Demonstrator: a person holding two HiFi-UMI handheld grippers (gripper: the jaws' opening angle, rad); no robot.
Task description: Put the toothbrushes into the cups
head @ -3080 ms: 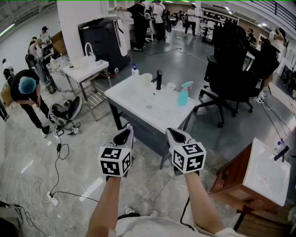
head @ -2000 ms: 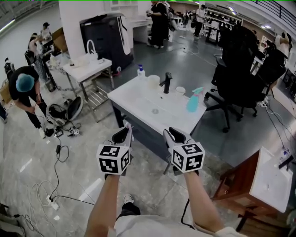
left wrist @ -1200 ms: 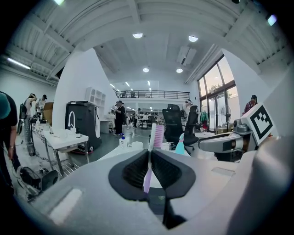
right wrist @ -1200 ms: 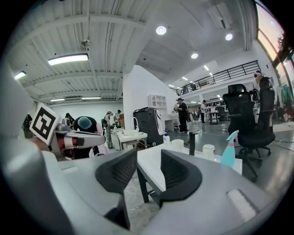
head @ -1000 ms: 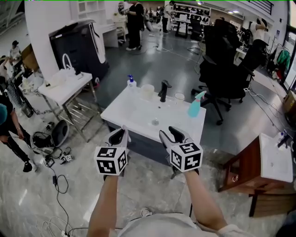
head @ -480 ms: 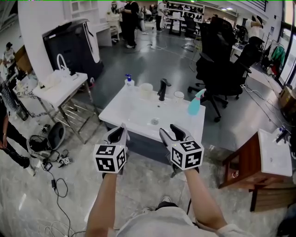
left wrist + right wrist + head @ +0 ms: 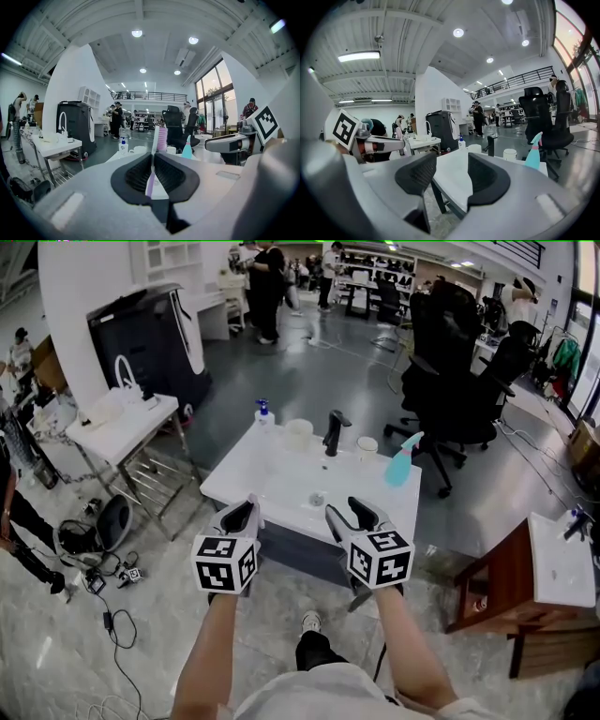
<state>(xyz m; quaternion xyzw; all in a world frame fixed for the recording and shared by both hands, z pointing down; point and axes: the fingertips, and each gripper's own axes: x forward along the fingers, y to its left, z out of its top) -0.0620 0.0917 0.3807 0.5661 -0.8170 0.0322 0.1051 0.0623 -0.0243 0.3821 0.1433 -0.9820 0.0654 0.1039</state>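
A pink toothbrush (image 7: 161, 138) stands upright between the pads of my left gripper (image 7: 153, 158), which is shut on its handle. My left gripper (image 7: 244, 515) hangs just short of the near edge of the white sink table (image 7: 268, 482). My right gripper (image 7: 351, 516) is beside it, and its jaws (image 7: 452, 163) are opening with nothing between them. Two pale cups stand at the table's far side: a larger one (image 7: 298, 434) left of the black faucet (image 7: 332, 431) and a smaller one (image 7: 367, 447) to its right. Both cups (image 7: 474, 148) (image 7: 510, 154) also show in the right gripper view.
A teal spray bottle (image 7: 401, 465) stands at the table's far right corner and a soap pump bottle (image 7: 262, 414) at the far left. A black office chair (image 7: 459, 390) is behind, another white table (image 7: 120, 418) to the left, a wooden cabinet (image 7: 497, 587) to the right. Cables lie on the floor.
The sink table has come nearer as both grippers moved toward it. The right jaws have spread wider. The left gripper still grips the toothbrush.
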